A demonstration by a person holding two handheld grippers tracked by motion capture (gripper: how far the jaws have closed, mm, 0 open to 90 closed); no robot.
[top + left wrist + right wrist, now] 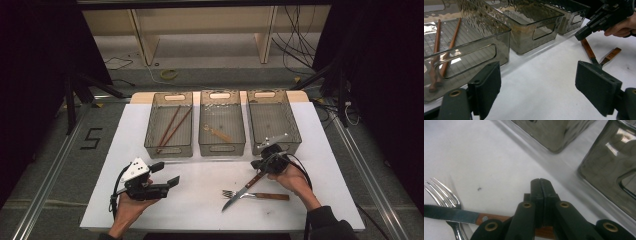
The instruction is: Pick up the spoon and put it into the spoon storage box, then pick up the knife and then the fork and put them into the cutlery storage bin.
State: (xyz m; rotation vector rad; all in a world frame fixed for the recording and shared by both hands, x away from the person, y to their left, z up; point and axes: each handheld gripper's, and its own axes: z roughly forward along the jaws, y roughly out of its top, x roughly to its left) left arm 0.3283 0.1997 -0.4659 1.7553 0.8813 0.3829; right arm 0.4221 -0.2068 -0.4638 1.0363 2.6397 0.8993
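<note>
We find the right gripper with its jaws pressed together on the wooden handle of the knife, whose blade lies across the fork on the white table. The left gripper rests with jaws wide apart, nothing between them, well apart from the cutlery. Just beyond stand three clear bins — the left bin holds chopsticks, the middle bin a spoon-like utensil, and the right bin stands close behind the right gripper. Bare tabletop lies between the hands.
</note>
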